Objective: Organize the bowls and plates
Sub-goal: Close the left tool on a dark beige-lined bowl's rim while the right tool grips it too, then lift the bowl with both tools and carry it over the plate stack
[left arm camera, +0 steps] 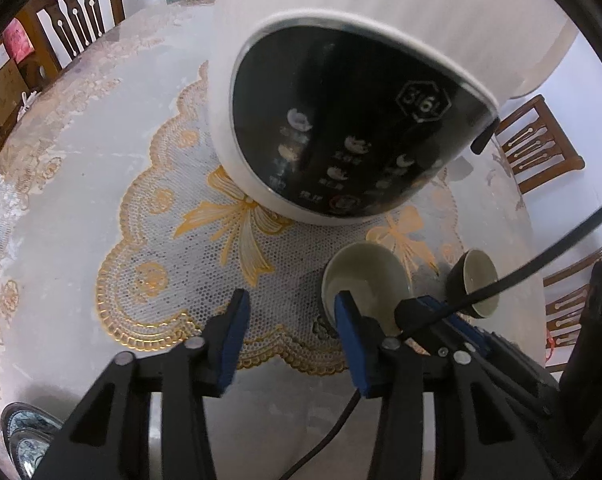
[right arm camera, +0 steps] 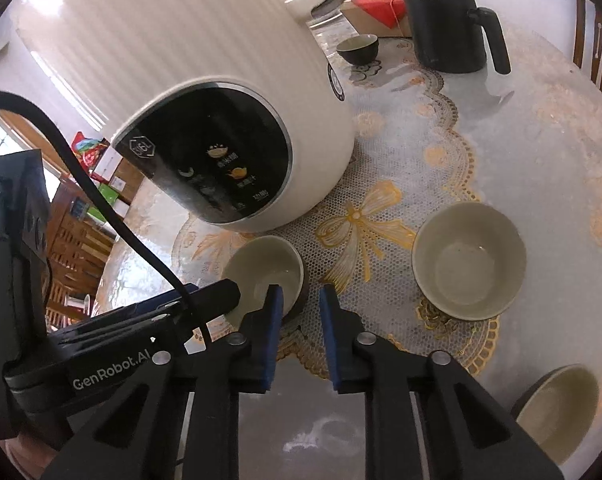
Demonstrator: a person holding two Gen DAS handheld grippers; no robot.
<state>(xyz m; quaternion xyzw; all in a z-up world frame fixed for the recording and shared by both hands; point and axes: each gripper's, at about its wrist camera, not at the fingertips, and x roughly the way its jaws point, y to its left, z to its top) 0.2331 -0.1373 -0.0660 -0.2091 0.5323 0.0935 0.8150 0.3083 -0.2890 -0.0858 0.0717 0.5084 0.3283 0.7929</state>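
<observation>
Because both jaws hang open and empty over the small bowl (right arm camera: 263,270) at lower centre, the left gripper (left arm camera: 289,334) and right gripper (right arm camera: 299,330) may collide or knock it against the white cooker (right arm camera: 205,92).

Black plastic grippers (left arm camera: 289,320) (right arm camera: 299,308) — blue finger pads (right arm camera: 271,320), silver screws, black cable, white GenRobot.AI lettering

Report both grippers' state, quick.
Left gripper: open, holding nothing.
Right gripper: open, holding nothing, near a small bowl.

Brown wooden chairs (left arm camera: 81,20) ring a lace-covered table (left arm camera: 81,152) — white walls behind.
</observation>
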